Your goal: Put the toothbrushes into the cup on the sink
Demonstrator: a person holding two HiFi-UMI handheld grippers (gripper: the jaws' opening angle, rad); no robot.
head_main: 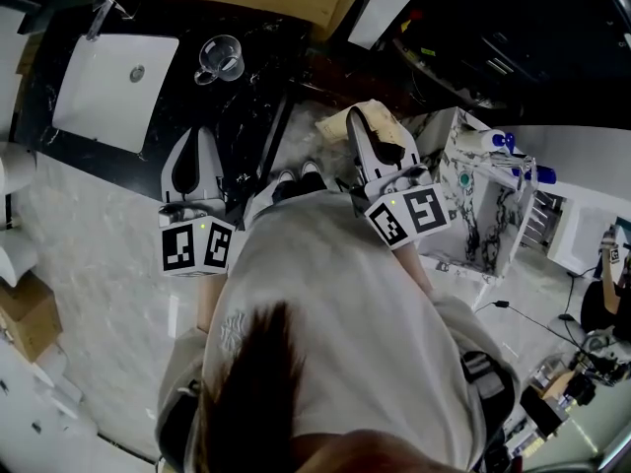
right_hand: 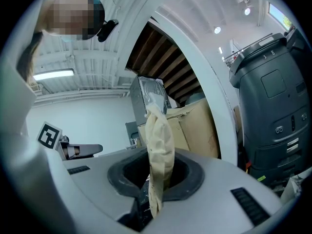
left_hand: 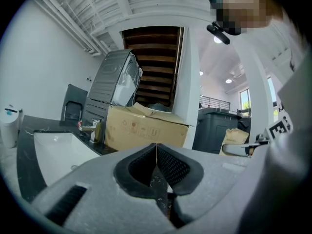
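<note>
Left tongs [left_hand: 156, 149] together, empty. Right tongs [right_hand: 155, 156] clamped on cream pouch [right_hand: 159, 126], well right of glass cup [head_main: 219, 57] beside sink [head_main: 99, 92]. Pouch looks soft, light, floppy; toothbrushes unseen. Pinch mid-body.

My right gripper [right_hand: 152, 172] has its jaws pressed onto a cream packet [right_hand: 161, 145], a soft, flattened thing that stands up out of the dark pads and leans slightly right. I can't tell what is inside it. Behind the packet there is a cardboard box [right_hand: 197, 126] with its flaps open, and a grey appliance [right_hand: 151, 99] tilted above it. A tall dark grey unit [right_hand: 275, 106] fills the right side. A white pillar [right_hand: 214, 96] runs diagonally between it and the box, with the wooden underside of a staircase [right_hand: 163, 57] to its upper left. At the far left I see the left gripper [right_hand: 97, 148], its marker cube [right_hand: 48, 136] facing me, beside a pale sleeve [right_hand: 19, 130].
</note>
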